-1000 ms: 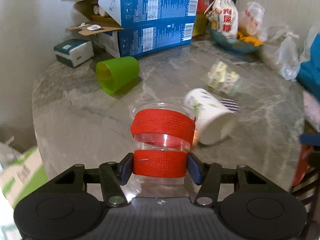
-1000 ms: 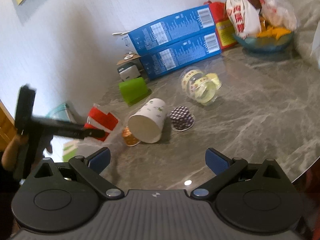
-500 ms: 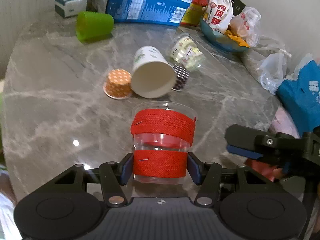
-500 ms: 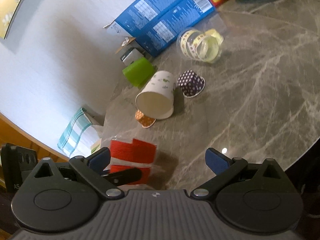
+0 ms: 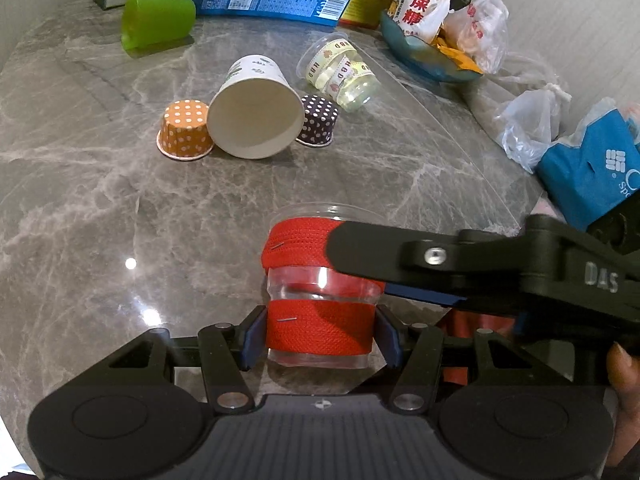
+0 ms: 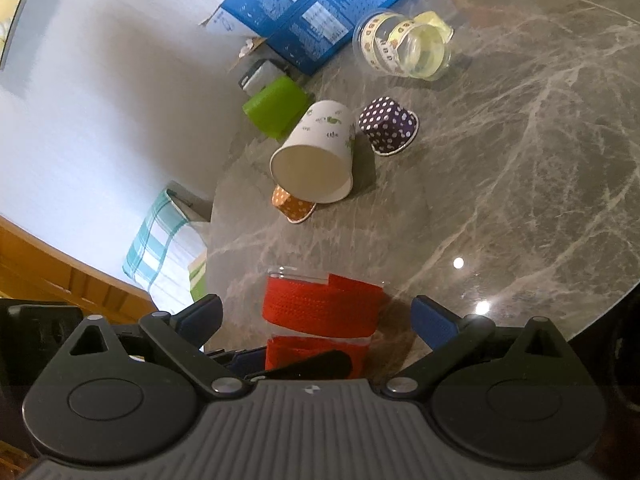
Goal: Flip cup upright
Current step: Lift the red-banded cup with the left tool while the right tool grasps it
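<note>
While left hand-held gripper (image 5: 320, 338) clamps red-banded cup (image 5: 320, 280), right hand-held gripper (image 6: 316, 316) agape; five cups beyond.

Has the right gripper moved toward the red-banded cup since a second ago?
Yes. The right gripper, jaws open, now straddles the red-banded cup, which earlier sat far left beside the white paper cup.

Banded cup (image 5: 320, 300) upright btwn left gripper (image 5: 320, 338) fingers (image 5: 252, 336), paper cup (image 5: 256, 114) on side behind.
</note>
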A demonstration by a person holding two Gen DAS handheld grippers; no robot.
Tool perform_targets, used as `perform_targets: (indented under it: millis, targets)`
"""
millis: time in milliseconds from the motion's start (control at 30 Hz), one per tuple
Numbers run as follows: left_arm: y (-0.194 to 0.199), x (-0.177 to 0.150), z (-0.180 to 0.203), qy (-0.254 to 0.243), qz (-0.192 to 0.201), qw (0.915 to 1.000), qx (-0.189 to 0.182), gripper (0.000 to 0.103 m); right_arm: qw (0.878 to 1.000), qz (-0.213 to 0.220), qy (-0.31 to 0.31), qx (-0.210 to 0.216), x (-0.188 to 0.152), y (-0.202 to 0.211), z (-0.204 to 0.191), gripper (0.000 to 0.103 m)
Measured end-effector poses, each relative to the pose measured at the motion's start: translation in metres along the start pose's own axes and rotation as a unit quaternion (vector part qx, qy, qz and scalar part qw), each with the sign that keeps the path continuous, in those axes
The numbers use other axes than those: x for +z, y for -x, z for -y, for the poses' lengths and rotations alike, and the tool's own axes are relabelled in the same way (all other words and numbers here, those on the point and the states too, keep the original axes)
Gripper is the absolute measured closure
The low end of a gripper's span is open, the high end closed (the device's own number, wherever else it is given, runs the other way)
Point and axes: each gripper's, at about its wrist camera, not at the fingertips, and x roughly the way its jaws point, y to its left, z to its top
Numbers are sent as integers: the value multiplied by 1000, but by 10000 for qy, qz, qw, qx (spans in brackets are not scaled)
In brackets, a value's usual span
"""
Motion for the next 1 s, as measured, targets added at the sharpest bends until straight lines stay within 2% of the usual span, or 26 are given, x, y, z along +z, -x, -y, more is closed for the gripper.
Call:
perform_targets:
  millis: [433,800,1000]
  targets:
    - [0,-4,-2,125,27,9999,-102,43,9996,-244,33,-156,5,-17,-6,10]
    - [1,-6,-8,248,54,9995,-191,43,9988,-360,49,-327,4,-27,-7,30]
    - [3,-8,-14,245,149,9991,-312,42,9985,-339,147,-392,4,-27,-10,35]
